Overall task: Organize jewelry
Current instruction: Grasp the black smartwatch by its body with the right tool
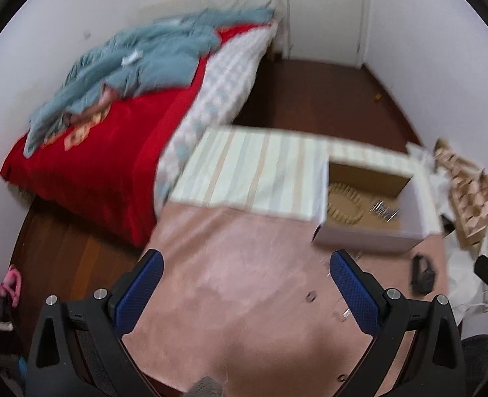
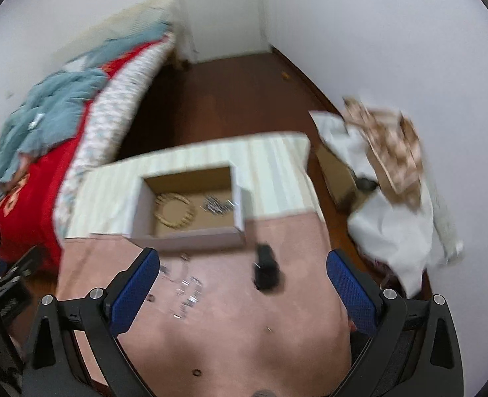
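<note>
An open cardboard box (image 1: 369, 236) (image 2: 184, 240) stands at the far side of a pink-covered table (image 1: 244, 281) (image 2: 237, 314). Inside lie a tan beaded bracelet (image 1: 345, 206) (image 2: 175, 212) and a silver piece (image 1: 383, 212) (image 2: 218, 205). Loose on the pink cloth are a black item (image 1: 422, 274) (image 2: 266, 271), small silver pieces (image 2: 187, 292) and small dark rings (image 1: 310, 296) (image 2: 196, 372). My left gripper (image 1: 247, 294) is open and empty above the cloth. My right gripper (image 2: 244, 294) is open and empty, with the silver pieces and the black item between its fingers' lines.
A striped cloth (image 1: 254, 168) (image 2: 270, 175) covers the table's far part. A bed with a red blanket (image 1: 105, 165) (image 2: 28, 205) lies left. White paper and a patterned cardboard (image 1: 465, 192) (image 2: 389, 152) sit right. Brown floor (image 1: 326, 99) lies beyond.
</note>
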Motion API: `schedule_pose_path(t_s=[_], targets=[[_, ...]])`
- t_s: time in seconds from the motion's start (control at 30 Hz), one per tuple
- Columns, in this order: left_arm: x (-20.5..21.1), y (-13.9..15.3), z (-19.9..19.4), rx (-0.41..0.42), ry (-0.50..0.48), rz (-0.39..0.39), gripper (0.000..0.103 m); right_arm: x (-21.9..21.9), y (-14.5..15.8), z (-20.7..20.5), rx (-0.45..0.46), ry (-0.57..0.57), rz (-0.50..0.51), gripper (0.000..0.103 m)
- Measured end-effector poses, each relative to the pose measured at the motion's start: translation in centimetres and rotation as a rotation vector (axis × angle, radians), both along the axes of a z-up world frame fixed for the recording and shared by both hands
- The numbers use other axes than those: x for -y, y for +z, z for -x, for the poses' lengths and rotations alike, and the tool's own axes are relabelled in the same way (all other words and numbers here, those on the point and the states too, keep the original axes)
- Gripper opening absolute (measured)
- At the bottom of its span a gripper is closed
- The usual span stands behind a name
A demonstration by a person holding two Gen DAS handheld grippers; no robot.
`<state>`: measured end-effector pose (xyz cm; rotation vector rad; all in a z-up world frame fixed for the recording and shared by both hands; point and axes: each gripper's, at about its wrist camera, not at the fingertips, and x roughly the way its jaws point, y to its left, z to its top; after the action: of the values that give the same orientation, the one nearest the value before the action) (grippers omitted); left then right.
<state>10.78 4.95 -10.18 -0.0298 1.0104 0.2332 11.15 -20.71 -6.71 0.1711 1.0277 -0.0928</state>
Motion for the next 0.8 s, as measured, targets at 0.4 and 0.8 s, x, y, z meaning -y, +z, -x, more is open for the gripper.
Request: schedule_pose_path(t_s=[0.4,0.8], targets=[[1.1,-10.5,-1.5,-0.235,-0.007,-0.049,0.103,4.6,-13.7,-1.2,-0.199,-0.128,-0.136,0.088],[1.5,-12.9,-1.3,-0.295,-0.035,-0.03,0.102,1.9,-18.1,-6.1,-0.252,-0.045,-0.017,0.037]])
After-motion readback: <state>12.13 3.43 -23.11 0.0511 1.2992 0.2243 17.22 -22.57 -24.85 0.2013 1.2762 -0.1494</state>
